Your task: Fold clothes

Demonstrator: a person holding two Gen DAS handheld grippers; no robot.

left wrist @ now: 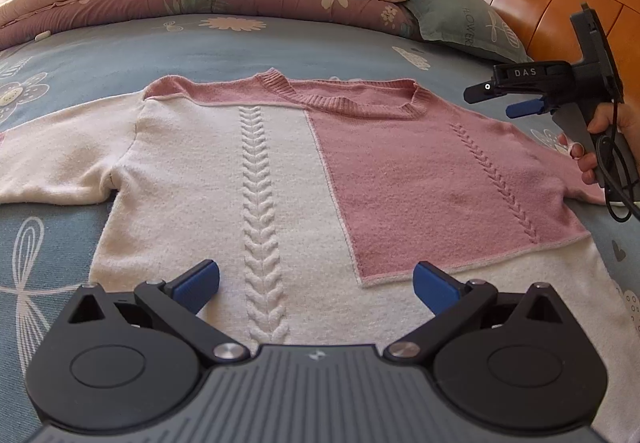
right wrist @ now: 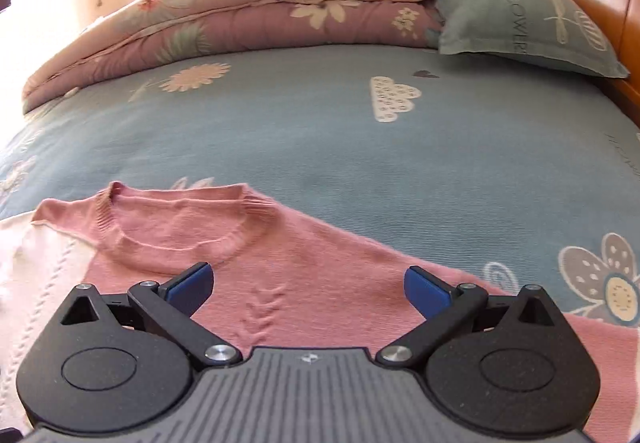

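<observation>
Hovering wide apart, left gripper (left wrist: 316,285) over the hem of the sweater (left wrist: 280,179), spread flat, front up, on the bed (left wrist: 280,43). Farther off, right gripper (right wrist: 308,283), also spread, above the pink shoulder; best pinching sleeve edges, lifting together, folding inward.

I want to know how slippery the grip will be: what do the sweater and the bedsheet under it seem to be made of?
The sweater looks like a soft, fuzzy knit, perhaps wool or acrylic: raised cable braids, a ribbed collar and a matte nap show. The bedsheet looks like a thin woven cotton-type cloth with a fine ribbed texture, matte, printed with flowers. Neither fibre can be confirmed by sight.
</observation>
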